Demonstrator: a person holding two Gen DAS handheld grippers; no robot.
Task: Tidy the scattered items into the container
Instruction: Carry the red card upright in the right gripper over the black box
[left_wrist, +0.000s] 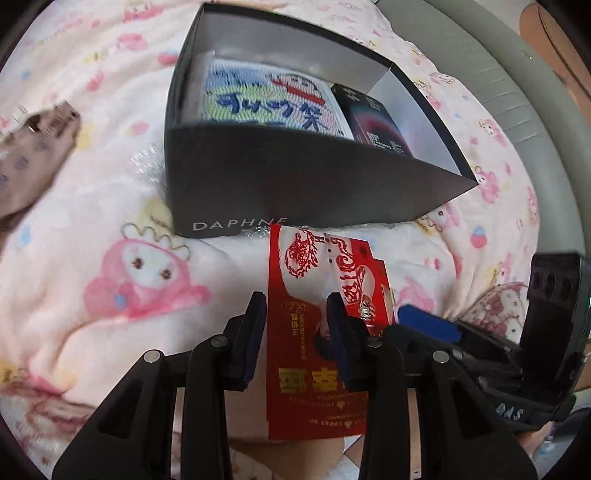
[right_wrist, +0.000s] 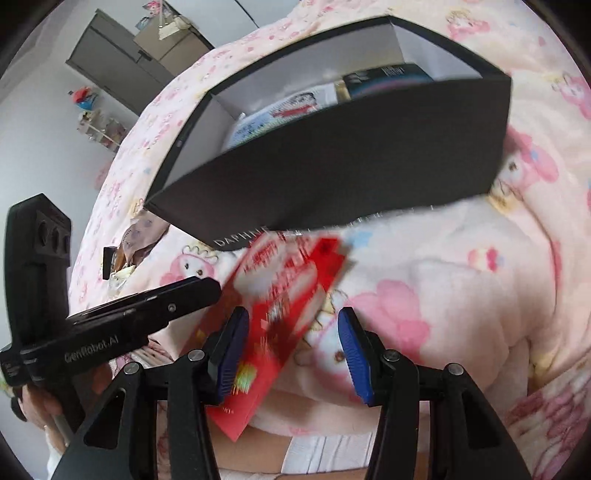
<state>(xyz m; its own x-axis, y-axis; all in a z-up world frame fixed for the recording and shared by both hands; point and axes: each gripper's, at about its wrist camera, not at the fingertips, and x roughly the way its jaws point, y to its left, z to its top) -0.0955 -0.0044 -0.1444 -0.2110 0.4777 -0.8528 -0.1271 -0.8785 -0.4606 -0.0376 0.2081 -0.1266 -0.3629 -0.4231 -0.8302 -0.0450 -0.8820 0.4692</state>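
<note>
Progress looks partial: your black shoebox (left_wrist: 295, 184) sits on the pink cartoon-print blanket (left_wrist: 110, 221) of the bed and already holds at least two things, a pack with blue lettering and a cartoon figure (left_wrist: 273, 99) and, beside it, a dark carton (left_wrist: 376, 118).

Your left tool (left_wrist: 295, 325) has the red packet (left_wrist: 314, 350) running up between its two fingers. In the left wrist view the packet lies against the right-hand pad, but a gap shows beside the left-hand pad, so I cannot tell whether it is truly clamped or only cradled. The packet's far end reaches almost to the near wall of the shoebox, just by the printed brand name, and it is not yet over the rim.

Your right tool (right_wrist: 291, 354) is released and empty, its jaws standing wide; the blurred red packet passes in front of its left finger, with only blanket showing between the pads.

Left to do, as I judge it: lift the red packet over the near wall and set it inside. A brown patterned pouch (left_wrist: 33, 155) also lies out on the blanket, well left of the shoebox, and likely needs collecting too. Other stray items may lie outside these views.
</note>
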